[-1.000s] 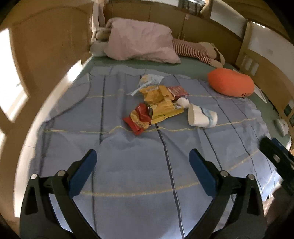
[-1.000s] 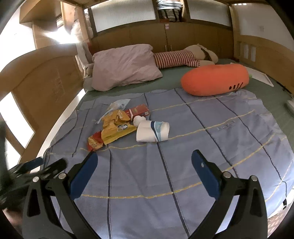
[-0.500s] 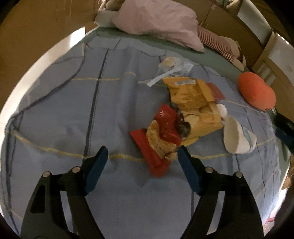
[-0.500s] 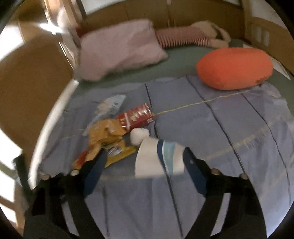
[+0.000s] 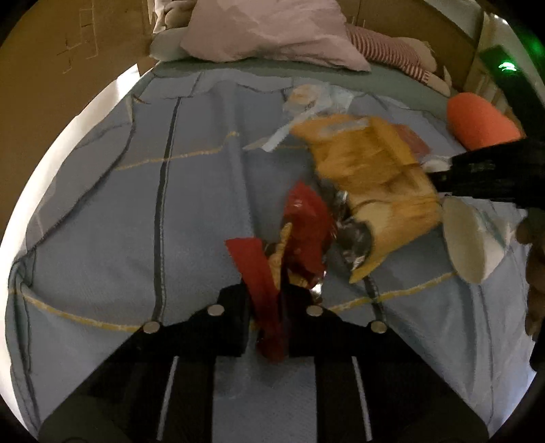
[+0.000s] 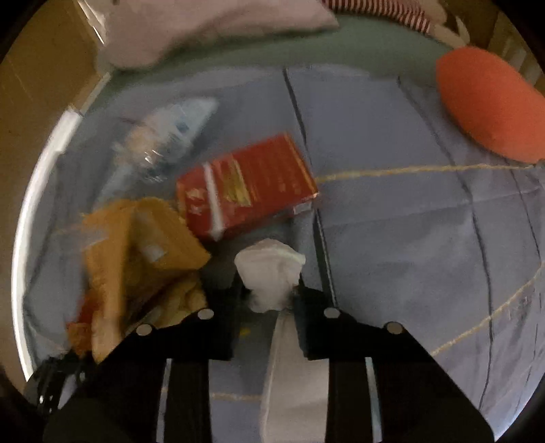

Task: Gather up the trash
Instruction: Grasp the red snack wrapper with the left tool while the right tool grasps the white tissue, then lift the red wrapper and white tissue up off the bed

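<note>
A pile of trash lies on the blue bedspread (image 5: 102, 211). My left gripper (image 5: 269, 306) is shut on a red snack wrapper (image 5: 265, 272). Beside it lie a yellow snack bag (image 5: 378, 177), a clear plastic wrapper (image 5: 306, 98) and a white paper cup (image 5: 466, 245) on its side. My right gripper (image 6: 269, 296) is shut on a crumpled white tissue (image 6: 269, 269). In the right wrist view a red box (image 6: 248, 184) lies just beyond the tissue, the yellow bag (image 6: 143, 245) lies to the left and the clear wrapper (image 6: 163, 136) further back. The paper cup (image 6: 293, 375) shows below the right gripper.
A pink pillow (image 5: 265, 30) and a striped stuffed toy (image 5: 391, 51) lie at the head of the bed. An orange cushion (image 6: 490, 105) lies at the right. A wooden wall (image 5: 51, 68) runs along the left bed edge. The right gripper's body (image 5: 494, 173) crosses the left wrist view.
Both grippers moved forward and down into the pile and went from open to shut. The left took hold of the red wrapper, the right of the white tissue.
</note>
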Tool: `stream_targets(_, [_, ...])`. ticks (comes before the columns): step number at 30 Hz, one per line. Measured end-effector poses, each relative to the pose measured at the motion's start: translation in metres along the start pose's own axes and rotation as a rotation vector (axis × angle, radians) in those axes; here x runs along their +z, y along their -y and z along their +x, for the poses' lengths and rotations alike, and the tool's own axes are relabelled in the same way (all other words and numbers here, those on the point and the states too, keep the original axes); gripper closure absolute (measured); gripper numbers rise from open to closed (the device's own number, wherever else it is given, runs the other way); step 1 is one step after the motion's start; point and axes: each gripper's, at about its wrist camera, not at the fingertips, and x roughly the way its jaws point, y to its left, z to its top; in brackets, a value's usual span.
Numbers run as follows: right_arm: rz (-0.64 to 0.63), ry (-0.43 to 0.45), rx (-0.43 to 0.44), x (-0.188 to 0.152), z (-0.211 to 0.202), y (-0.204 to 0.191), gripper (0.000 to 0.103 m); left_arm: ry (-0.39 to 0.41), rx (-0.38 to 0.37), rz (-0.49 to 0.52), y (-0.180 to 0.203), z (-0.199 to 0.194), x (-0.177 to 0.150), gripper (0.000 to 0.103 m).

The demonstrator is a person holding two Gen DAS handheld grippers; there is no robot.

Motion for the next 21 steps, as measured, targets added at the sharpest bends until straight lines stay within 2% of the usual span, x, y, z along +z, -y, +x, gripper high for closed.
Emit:
stream_targets(4, [0.045, 0.182, 0.069, -0.033, -0.072, 0.013, 0.077, 0.044, -0.045, -0.015, -0.013, -0.035, -0.001, 0.090])
stream_targets(6, [0.064, 0.273, 0.130, -0.066, -0.113, 0.021, 0.077, 0.056, -0.078, -0.030, -0.020, -0.065, -0.004, 0.090])
stream_targets(7, [0.073, 0.325, 0.161, -0.091, -0.137, 0.025, 0.077, 0.069, -0.077, -0.030, -0.021, -0.078, -0.005, 0.090])
stream_targets(10, [0.065, 0.404, 0.191, -0.145, -0.178, 0.031, 0.077, 0.155, -0.025, -0.001, -0.017, -0.140, -0.014, 0.087])
stream_targets(11, [0.065, 0.411, 0.194, -0.157, -0.185, 0.034, 0.077, 0.191, -0.012, -0.001, -0.015, -0.166, -0.023, 0.087])
stream_targets(14, [0.084, 0.422, 0.214, -0.200, -0.209, 0.047, 0.077, 0.268, 0.012, 0.002, -0.011, -0.213, -0.054, 0.087])
stream_targets(15, [0.083, 0.417, 0.210, -0.209, -0.216, 0.049, 0.077, 0.285, -0.005, 0.011, -0.010, -0.227, -0.068, 0.088])
stream_targets(17, [0.059, 0.417, 0.205, -0.224, -0.229, 0.052, 0.077, 0.283, -0.044, 0.027, -0.001, -0.244, -0.092, 0.088])
stream_targets(19, [0.010, 0.459, 0.178, -0.243, -0.248, 0.045, 0.077, 0.267, -0.076, 0.045, 0.014, -0.254, -0.114, 0.088])
stream_targets(21, [-0.035, 0.465, 0.156, -0.257, -0.252, 0.037, 0.077, 0.250, -0.103, 0.071, 0.033, -0.260, -0.134, 0.088])
